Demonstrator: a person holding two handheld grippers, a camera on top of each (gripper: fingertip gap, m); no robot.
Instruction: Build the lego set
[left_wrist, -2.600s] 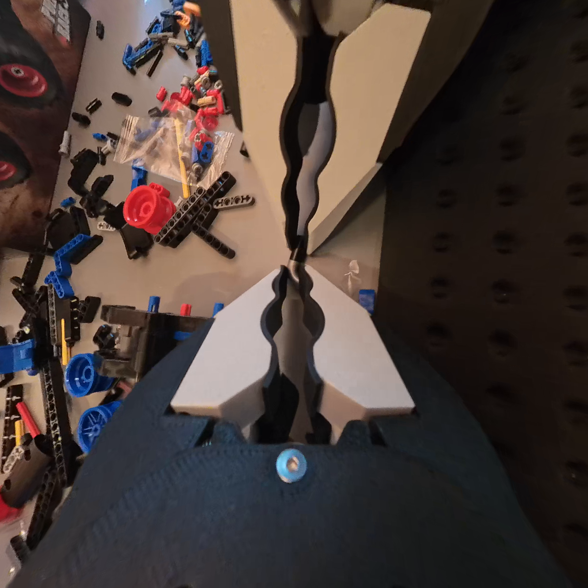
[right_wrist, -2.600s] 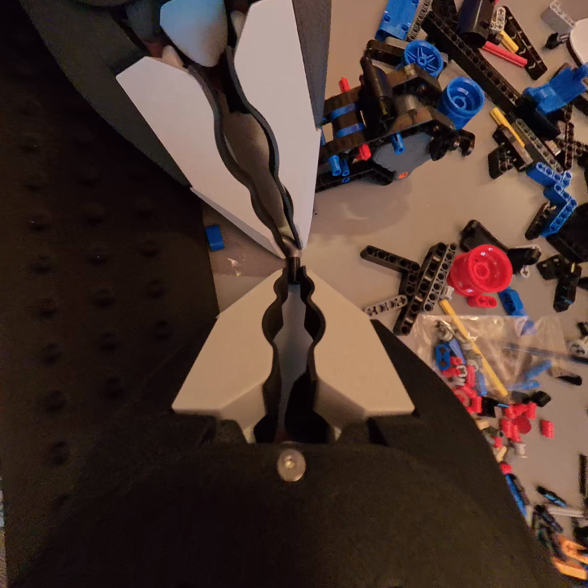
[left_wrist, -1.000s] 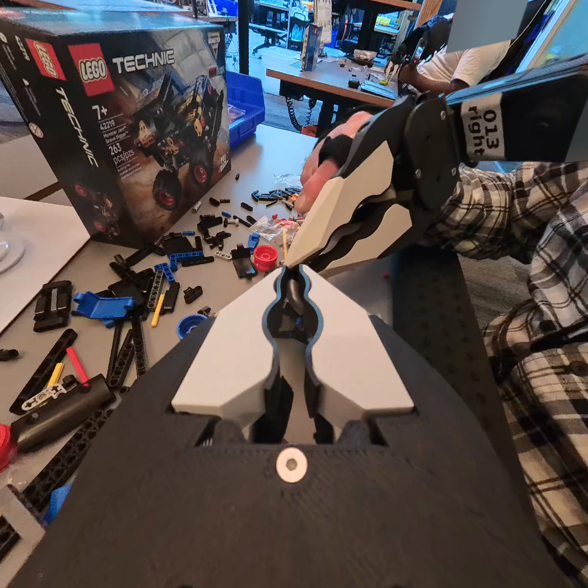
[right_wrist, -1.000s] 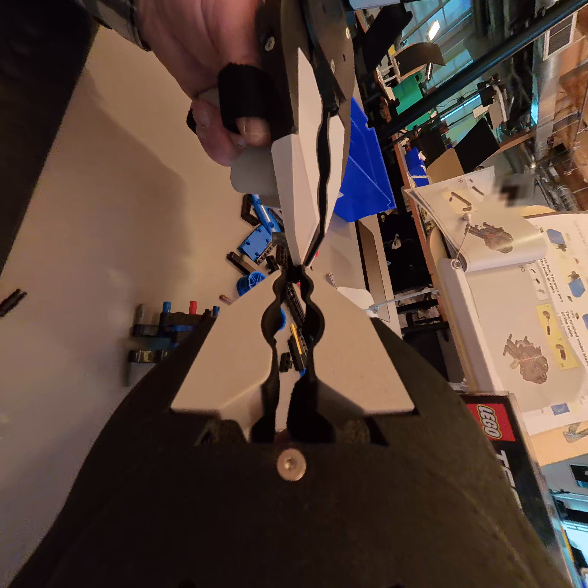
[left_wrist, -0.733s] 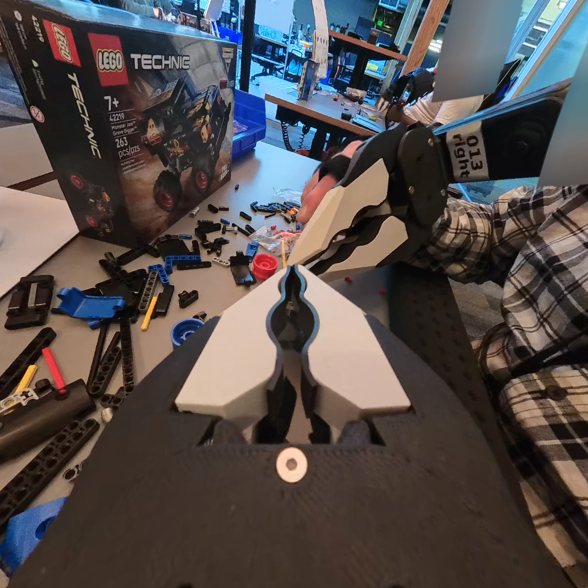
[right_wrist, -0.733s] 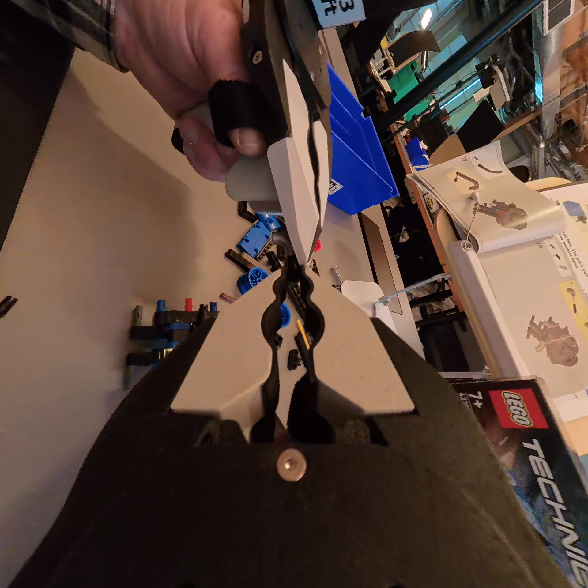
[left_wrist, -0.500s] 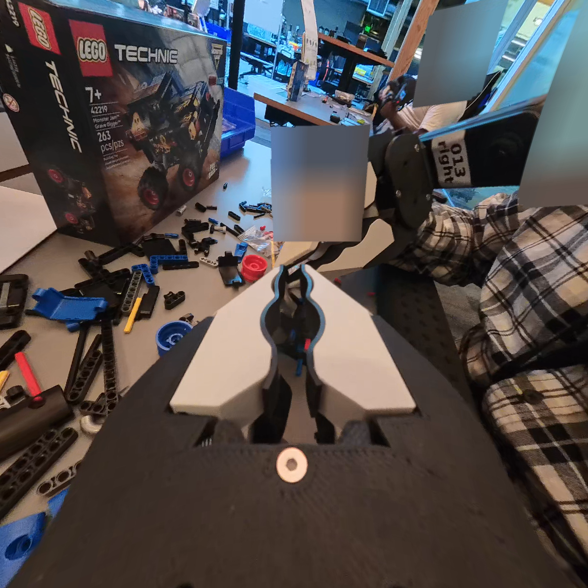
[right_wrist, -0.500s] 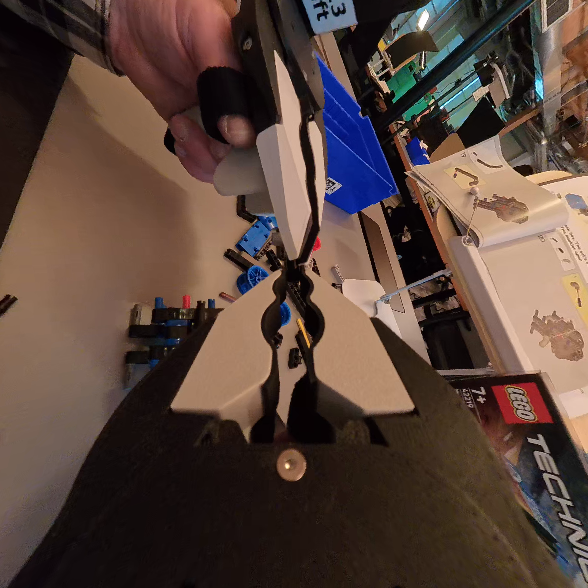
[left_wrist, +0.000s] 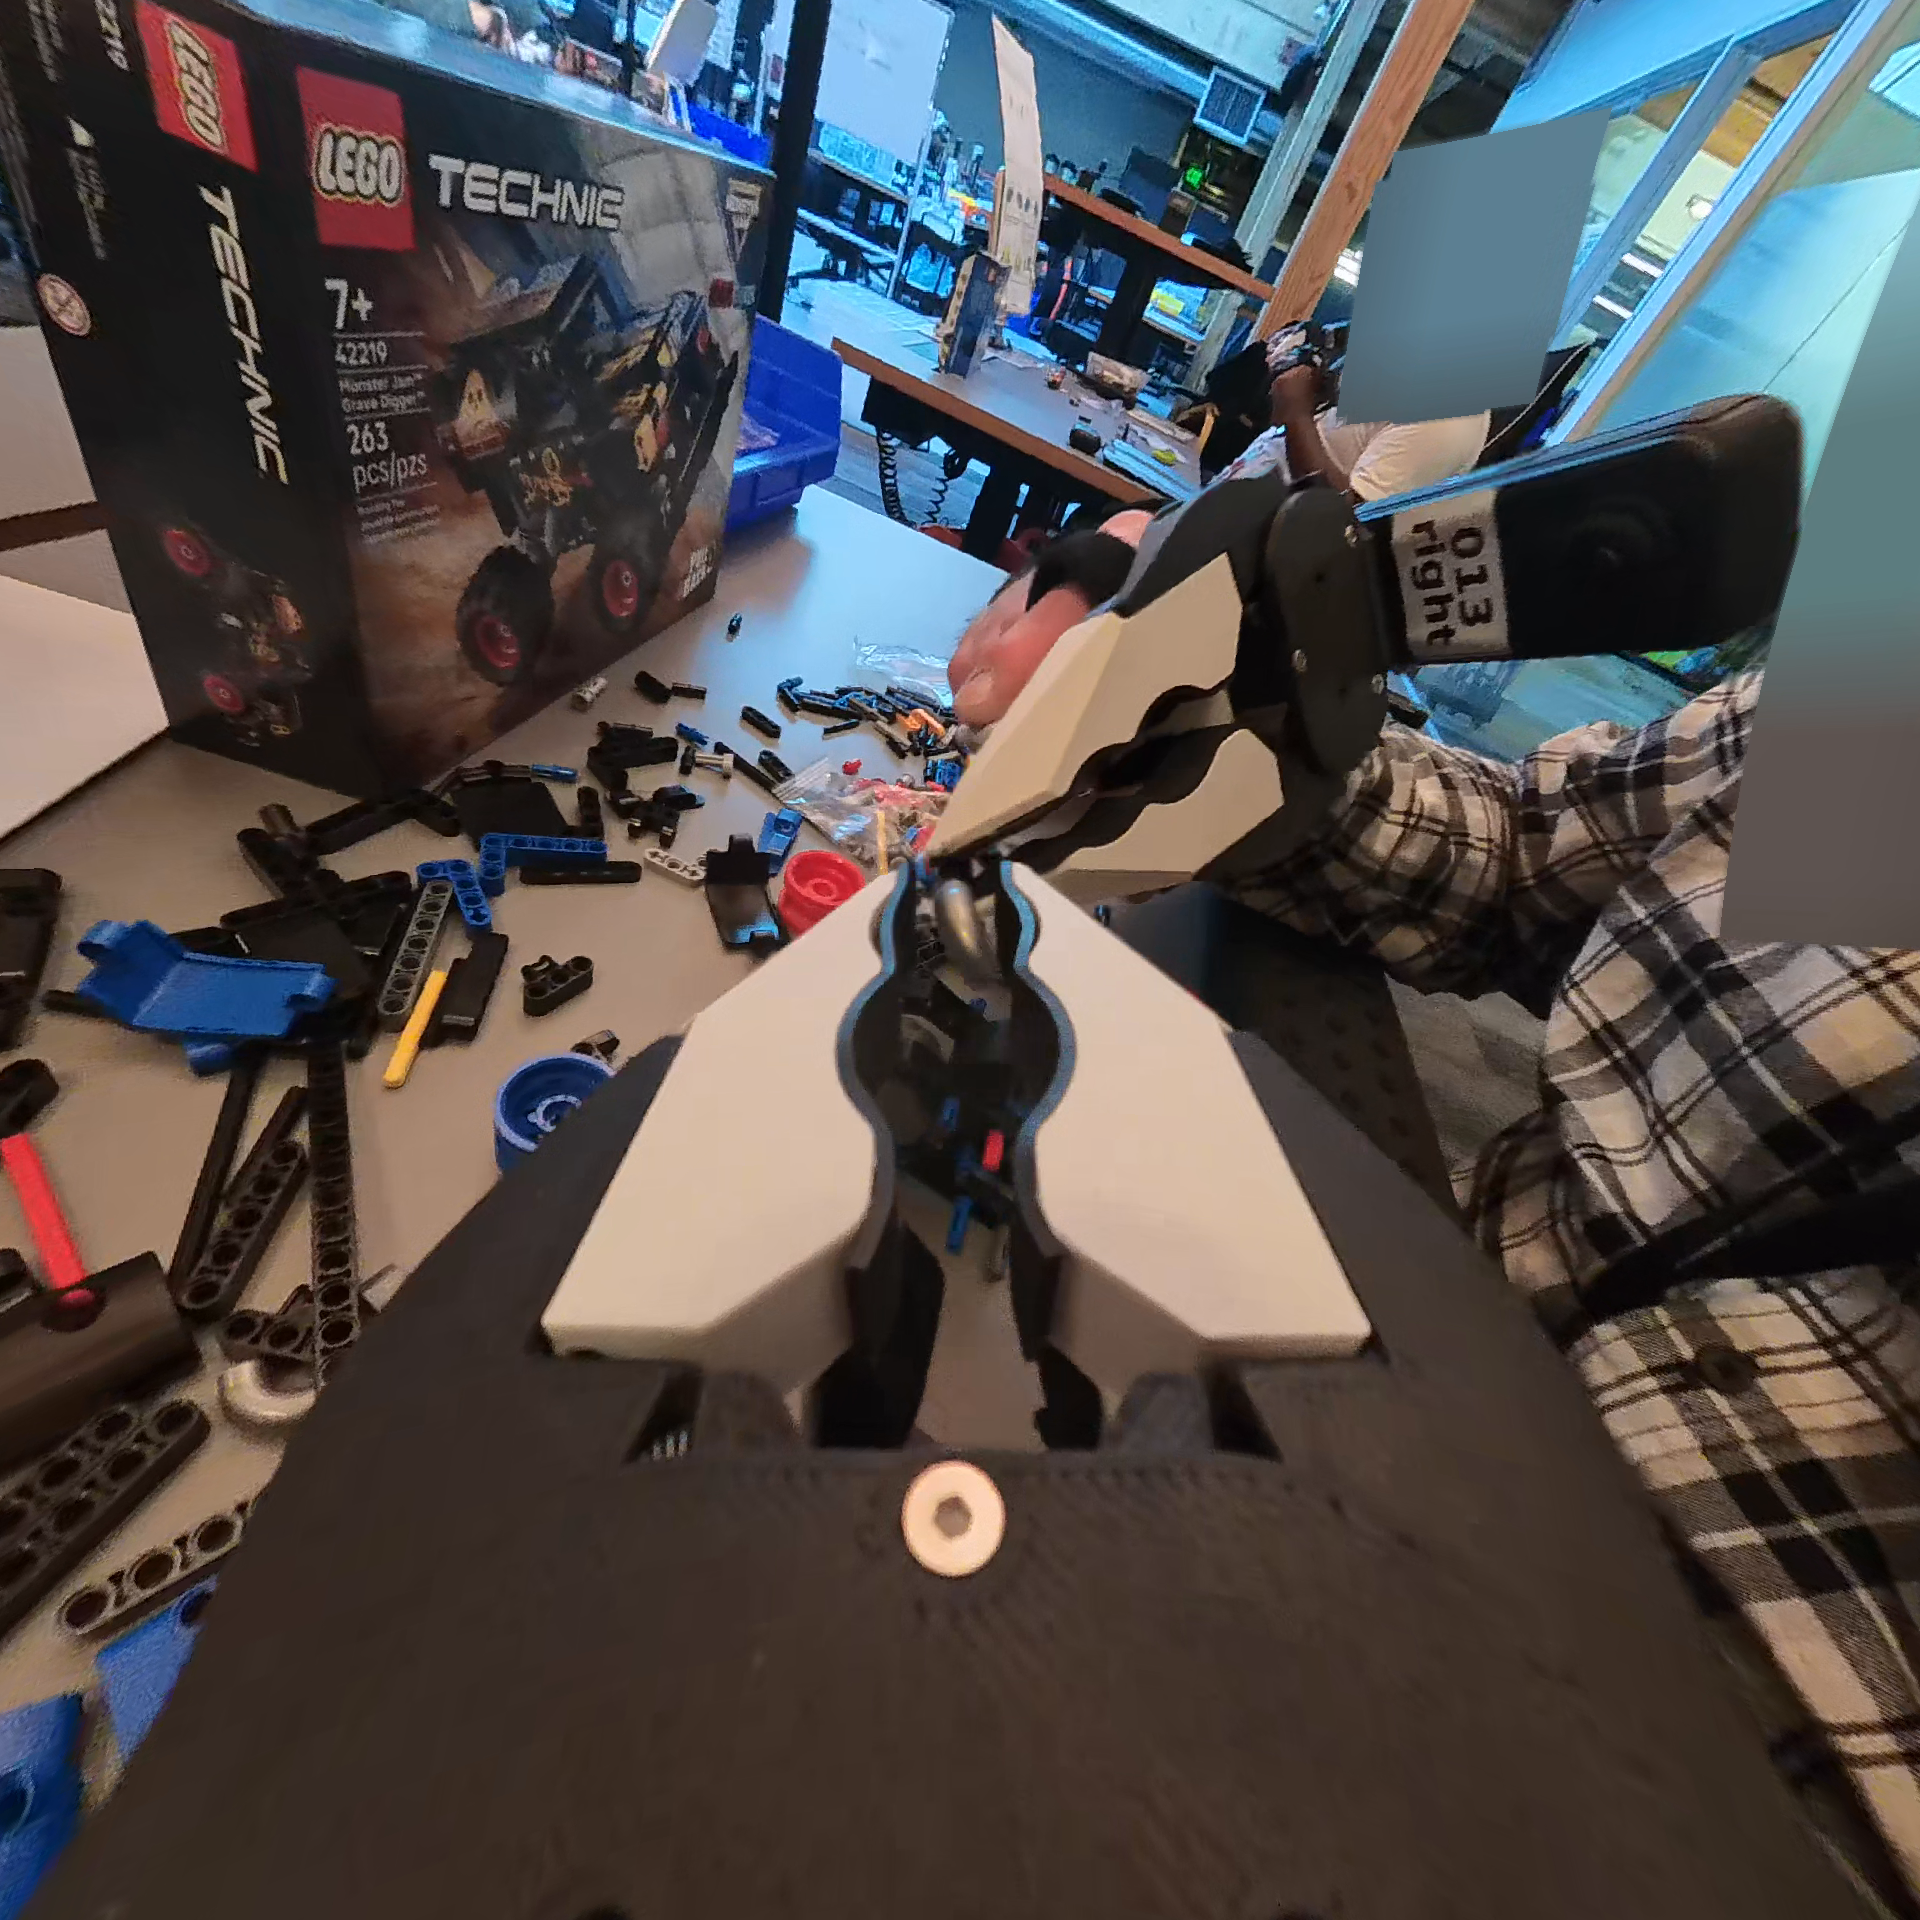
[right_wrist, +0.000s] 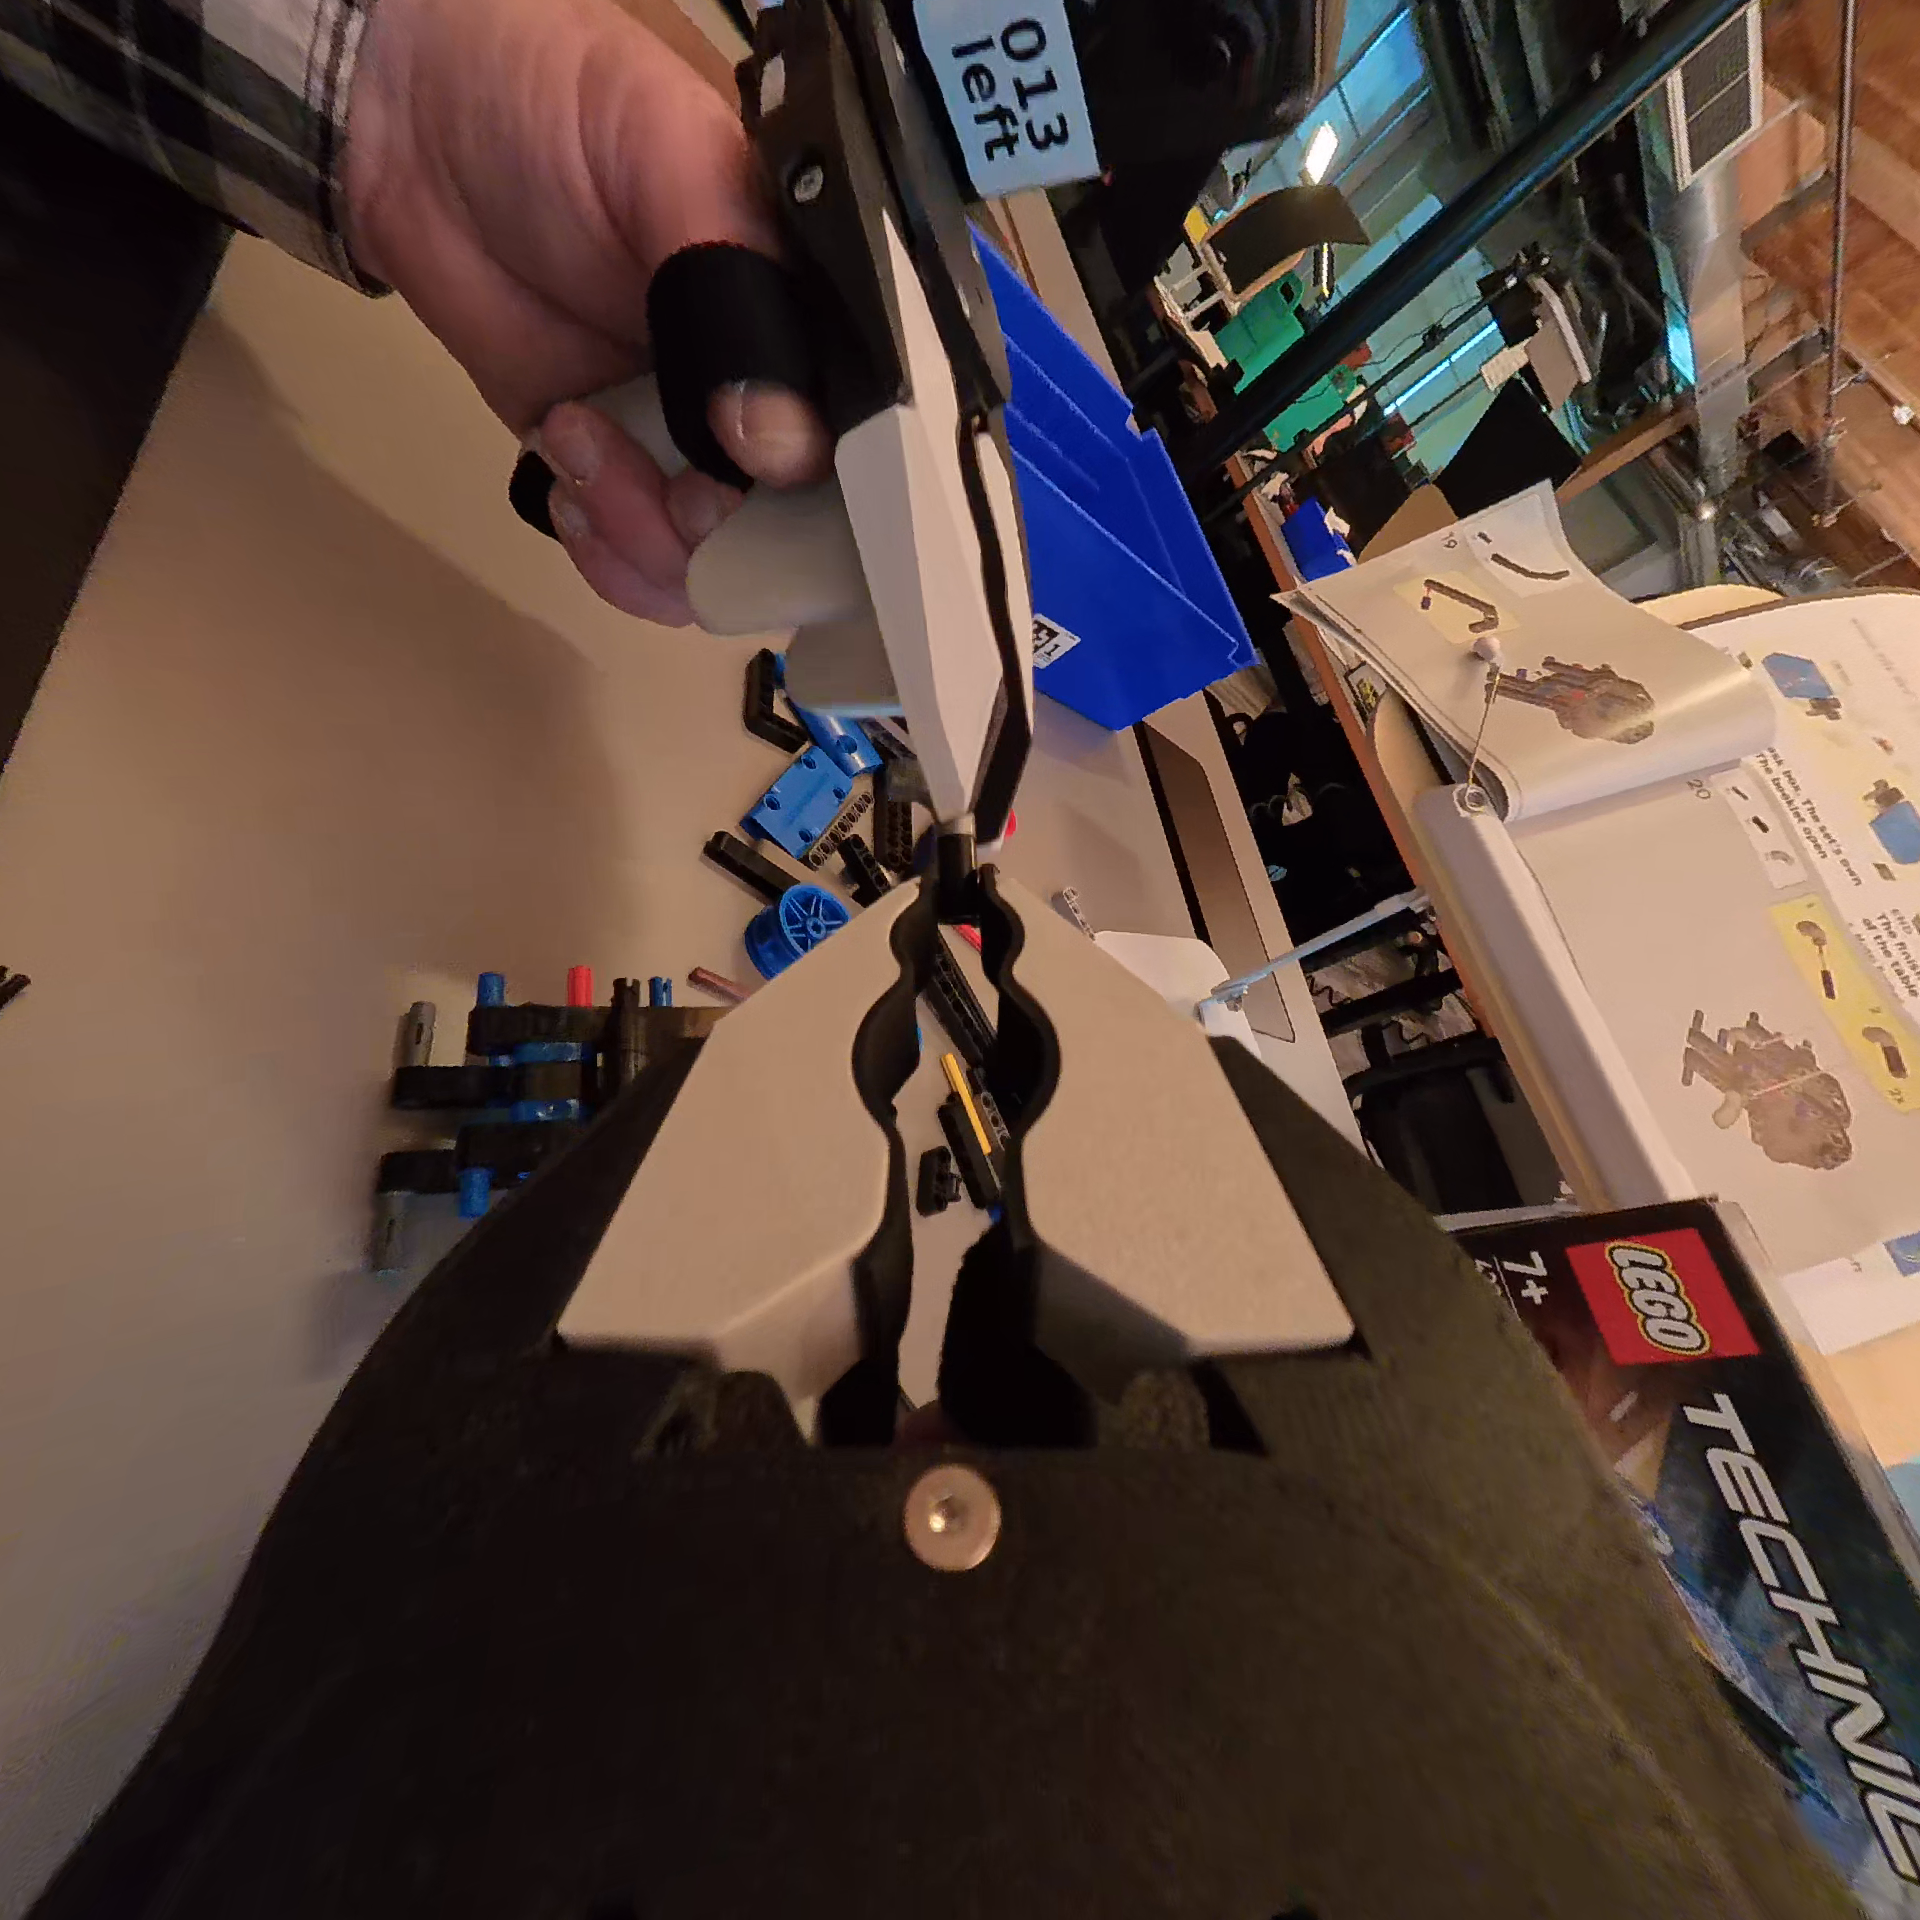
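Here, both hand-held grippers, left (left_wrist: 951, 899) w/ right (right_wrist: 951, 883), tip-to-tip, printed set box (left_wrist: 416, 416) behind.

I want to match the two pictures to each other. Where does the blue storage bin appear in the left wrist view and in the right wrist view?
Left wrist view: the blue storage bin sits upper centre-left, behind the set box.
Right wrist view: it lies upper centre, behind the left gripper.
Shared landmark: the set box, at lower right there.
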